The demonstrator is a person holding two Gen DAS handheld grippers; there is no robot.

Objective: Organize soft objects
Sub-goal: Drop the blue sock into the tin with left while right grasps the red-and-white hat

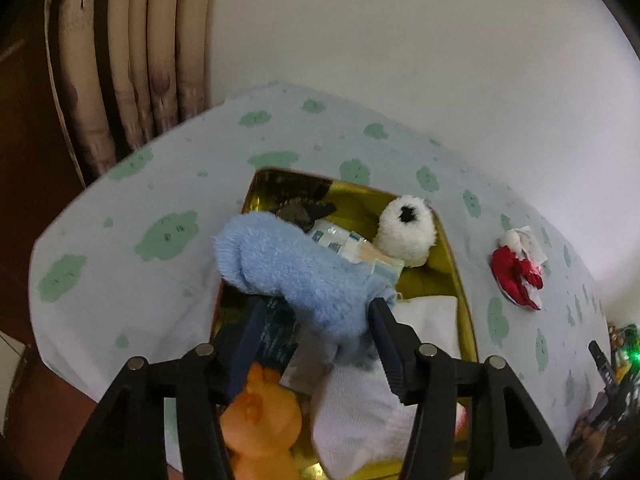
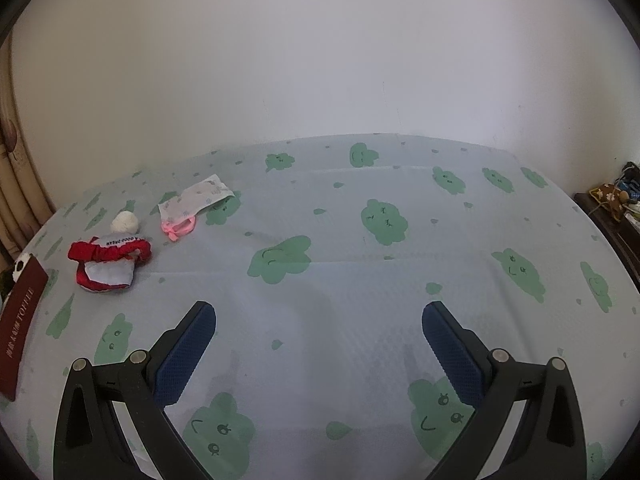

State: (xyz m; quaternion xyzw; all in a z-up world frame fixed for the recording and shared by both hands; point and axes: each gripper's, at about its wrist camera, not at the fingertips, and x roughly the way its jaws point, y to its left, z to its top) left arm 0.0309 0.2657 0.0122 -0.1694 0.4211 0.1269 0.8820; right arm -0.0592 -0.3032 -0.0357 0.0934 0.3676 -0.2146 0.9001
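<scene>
A fluffy light-blue sock (image 1: 292,268) lies across an open gold tin (image 1: 458,268) on the cloud-print bedsheet. My left gripper (image 1: 318,302) stands open over the tin; the sock's lower end sits between its blue pads, and the left pad is clear of it. Inside the tin are a white plush ball with a black spot (image 1: 406,236), an orange soft toy (image 1: 260,412), white cloth (image 1: 360,412) and a patterned packet (image 1: 352,244). My right gripper (image 2: 319,308) hangs open above bare sheet, holding nothing.
A red-and-white plush hat (image 2: 108,264) lies on the sheet right of the tin (image 2: 20,320), also in the left wrist view as the hat (image 1: 516,272). A pink-trimmed pouch (image 2: 196,202) lies beyond it. Curtains (image 1: 132,60) hang at the left; a dark cluttered shelf (image 2: 612,208) stands at the right.
</scene>
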